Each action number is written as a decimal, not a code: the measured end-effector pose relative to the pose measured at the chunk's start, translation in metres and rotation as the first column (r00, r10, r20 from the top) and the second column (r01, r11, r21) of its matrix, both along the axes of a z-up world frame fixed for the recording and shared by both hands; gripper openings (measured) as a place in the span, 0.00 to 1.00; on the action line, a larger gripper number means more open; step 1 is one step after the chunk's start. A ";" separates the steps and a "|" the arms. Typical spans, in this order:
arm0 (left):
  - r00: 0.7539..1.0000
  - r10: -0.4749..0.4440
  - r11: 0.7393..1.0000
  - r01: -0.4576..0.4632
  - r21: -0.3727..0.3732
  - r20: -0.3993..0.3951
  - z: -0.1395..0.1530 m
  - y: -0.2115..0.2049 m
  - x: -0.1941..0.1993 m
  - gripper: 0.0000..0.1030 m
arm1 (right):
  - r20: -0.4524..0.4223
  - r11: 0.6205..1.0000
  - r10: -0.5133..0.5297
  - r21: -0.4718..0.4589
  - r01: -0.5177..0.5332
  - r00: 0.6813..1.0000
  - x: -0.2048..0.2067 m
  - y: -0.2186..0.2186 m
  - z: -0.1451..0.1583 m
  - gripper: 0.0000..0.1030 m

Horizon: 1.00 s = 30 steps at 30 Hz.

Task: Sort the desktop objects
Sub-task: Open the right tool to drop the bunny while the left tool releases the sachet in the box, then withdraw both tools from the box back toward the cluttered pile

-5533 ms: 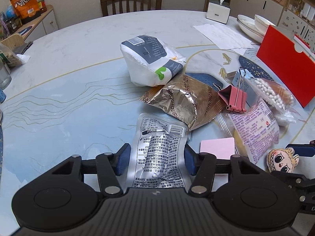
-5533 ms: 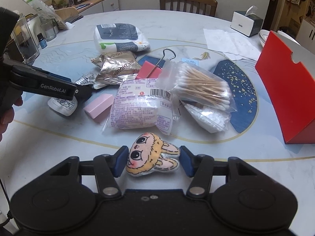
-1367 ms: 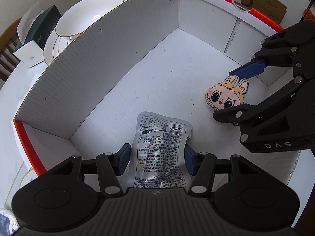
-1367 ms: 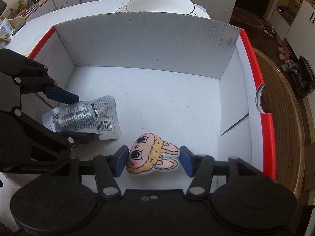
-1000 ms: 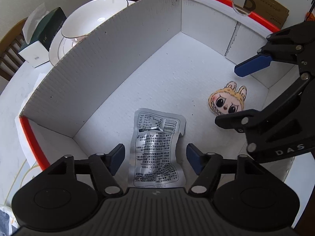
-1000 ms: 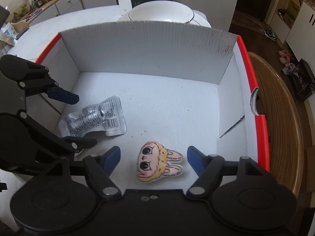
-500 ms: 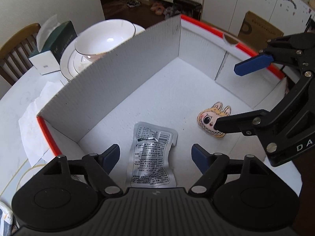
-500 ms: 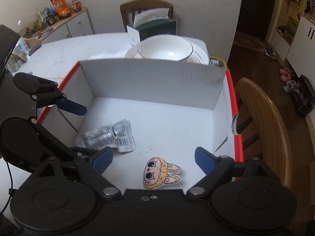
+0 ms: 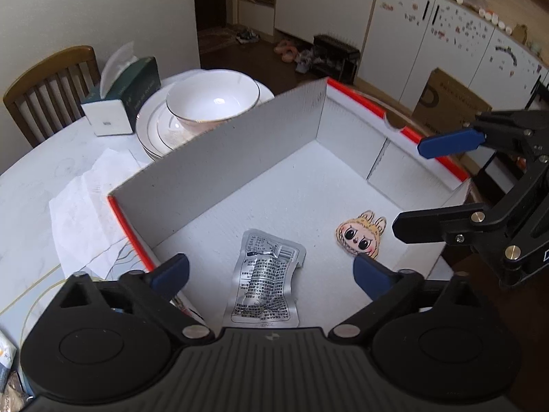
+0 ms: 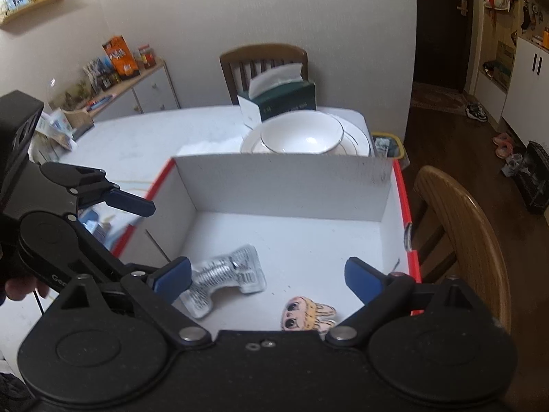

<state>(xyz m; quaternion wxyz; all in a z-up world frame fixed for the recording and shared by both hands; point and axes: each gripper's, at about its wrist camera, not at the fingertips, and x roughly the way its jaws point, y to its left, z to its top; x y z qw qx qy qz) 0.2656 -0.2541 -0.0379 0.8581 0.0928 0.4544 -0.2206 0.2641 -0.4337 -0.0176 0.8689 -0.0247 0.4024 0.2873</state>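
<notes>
A silver foil packet [image 9: 264, 279] [image 10: 224, 279] lies flat on the white floor of a red-rimmed cardboard box [image 9: 219, 168] [image 10: 284, 183]. Beside it in the box rests a small cartoon rabbit-eared doll [image 9: 358, 233] [image 10: 307, 313]. My left gripper [image 9: 269, 273] hovers above the packet, its jaws opening wide, with nothing pressed between its pads. My right gripper [image 10: 267, 278] hangs above the doll, its jaws also opening, and touches nothing. Each gripper shows in the other's view: the right gripper [image 9: 442, 185] at the box's right side, the left gripper [image 10: 137, 237] at its left side.
Stacked white plates with a bowl [image 9: 211, 101] [image 10: 302, 137] and a green tissue box [image 9: 125, 98] [image 10: 279, 103] stand behind the box on the marble table [image 9: 41, 178]. White paper [image 9: 82, 202] lies left of the box. A wooden chair [image 10: 459, 233] stands right of it.
Both grippers let go, the left of the packet, the right of the doll, spread their jaws wide and rose away from the box floor. Packet and doll stay lying in the box.
</notes>
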 end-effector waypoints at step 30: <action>0.986 0.063 0.988 -0.040 -0.152 0.152 0.039 0.116 -0.103 1.00 | 0.096 0.990 -0.111 0.093 0.102 0.989 -0.086 0.084 0.028 0.99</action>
